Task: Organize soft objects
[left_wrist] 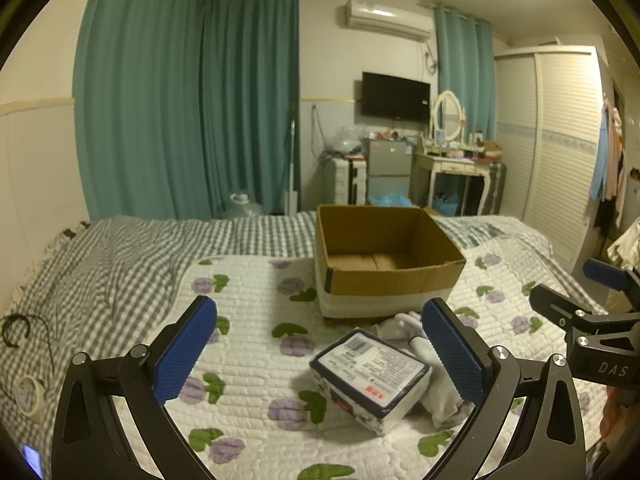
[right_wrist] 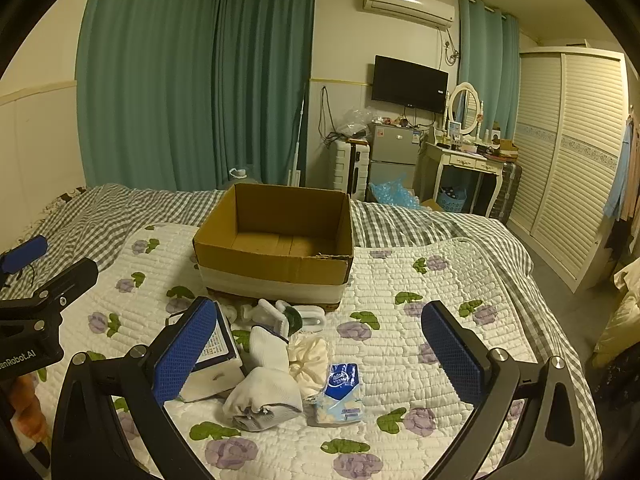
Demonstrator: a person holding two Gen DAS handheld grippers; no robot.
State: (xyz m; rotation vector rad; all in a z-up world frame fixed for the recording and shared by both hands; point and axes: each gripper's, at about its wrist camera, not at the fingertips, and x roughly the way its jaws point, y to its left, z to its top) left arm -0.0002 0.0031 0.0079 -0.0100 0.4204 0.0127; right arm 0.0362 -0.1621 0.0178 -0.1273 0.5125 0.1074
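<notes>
Both grippers hover over the bed w/ nothing in them. Left gripper [left_wrist: 320,354] has its jaws wide apart, lined up on the wrapped tissue pack [left_wrist: 370,378], prob. the first pick. Right gripper [right_wrist: 320,354] is likewise spread, facing the rest of the pile: rolled white socks [right_wrist: 264,396], a cream scrunchie [right_wrist: 309,360], a small blue tissue packet [right_wrist: 340,396] and white clips [right_wrist: 276,314] beside the box front. All sit bunched mid-quilt [right_wrist: 400,360], just in front of the cardboard box [right_wrist: 276,236]. Box is open-topped and empty, placed close so each drop is a short carry. Nothing sorted yet.
</notes>
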